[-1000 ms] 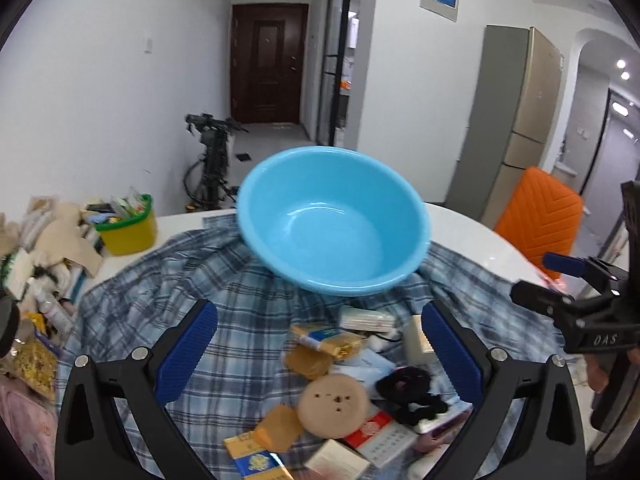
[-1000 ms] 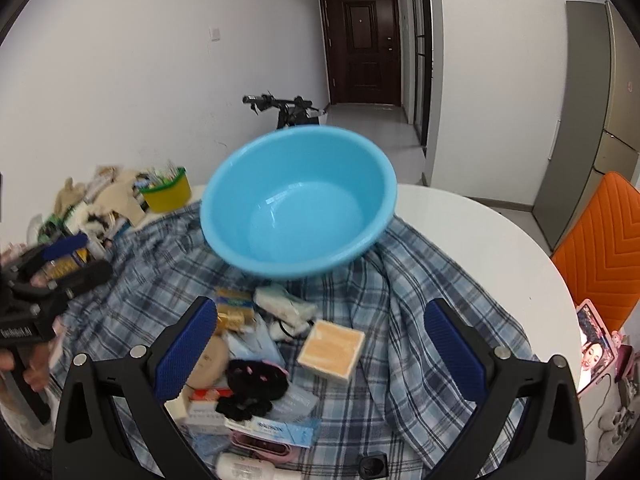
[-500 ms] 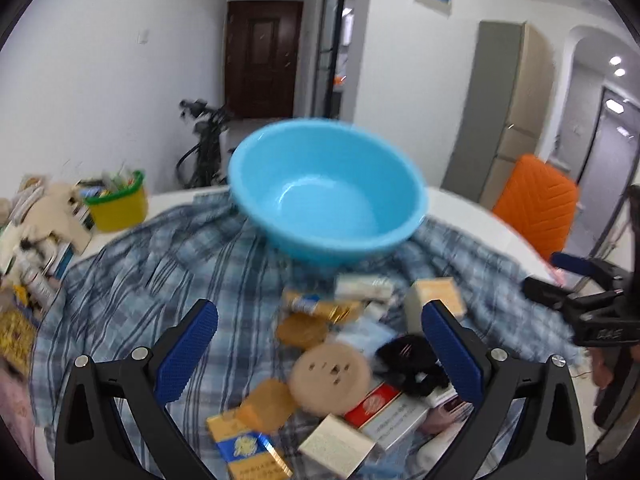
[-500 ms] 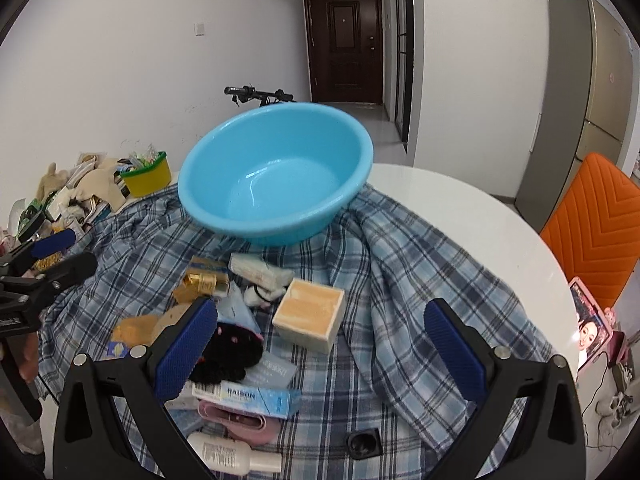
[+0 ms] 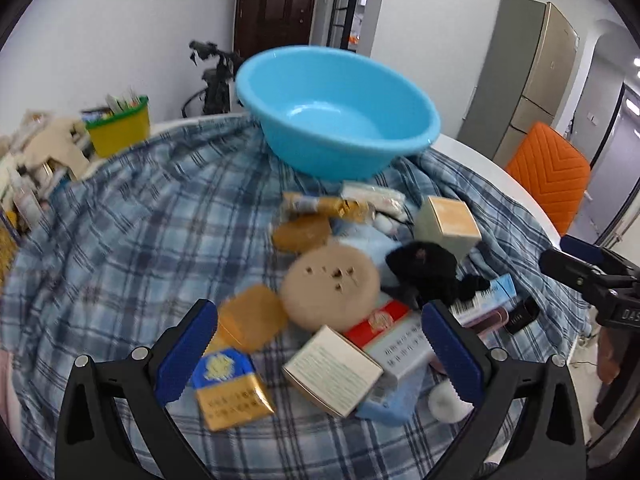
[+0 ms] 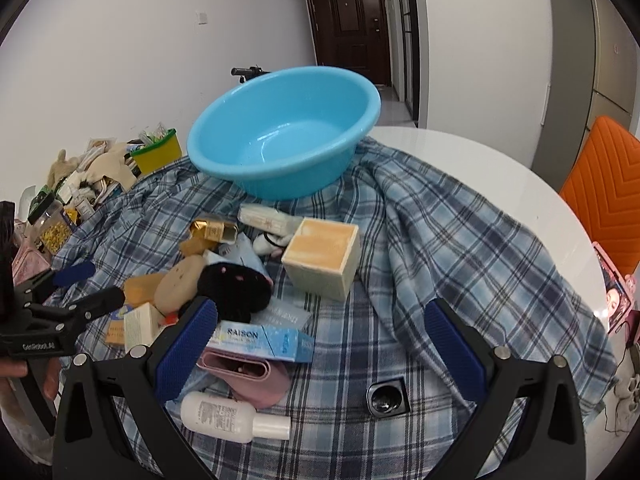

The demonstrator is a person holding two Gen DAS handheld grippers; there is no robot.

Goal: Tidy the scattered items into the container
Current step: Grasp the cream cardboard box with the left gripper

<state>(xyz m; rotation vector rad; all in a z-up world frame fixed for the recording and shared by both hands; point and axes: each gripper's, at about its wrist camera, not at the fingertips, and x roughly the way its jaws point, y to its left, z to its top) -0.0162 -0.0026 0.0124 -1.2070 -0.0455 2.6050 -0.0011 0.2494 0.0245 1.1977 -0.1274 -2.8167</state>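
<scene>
1. In the left wrist view the whole heap near the blue basin [image 5: 340, 112] is smeared by motion; print on the white carton [image 5: 332, 370] and the blue-and-gold packet [image 5: 228, 388] cannot be read.
2. The black fuzzy item [image 6: 234, 290] covers part of the round beige puff [image 6: 178, 282] and the papers beneath it.
3. The pink pouch [image 6: 248, 376] lies largely under the light-blue box [image 6: 260, 340], in front of the basin.
4. The clutter [image 6: 80, 184] left of the basin is too small to identify.
5. The tabletop [image 6: 500, 176] is mostly hidden by the plaid cloth [image 6: 440, 240].
6. The orange chair [image 6: 612, 196], right of the basin, is cut by the lens rim.
</scene>
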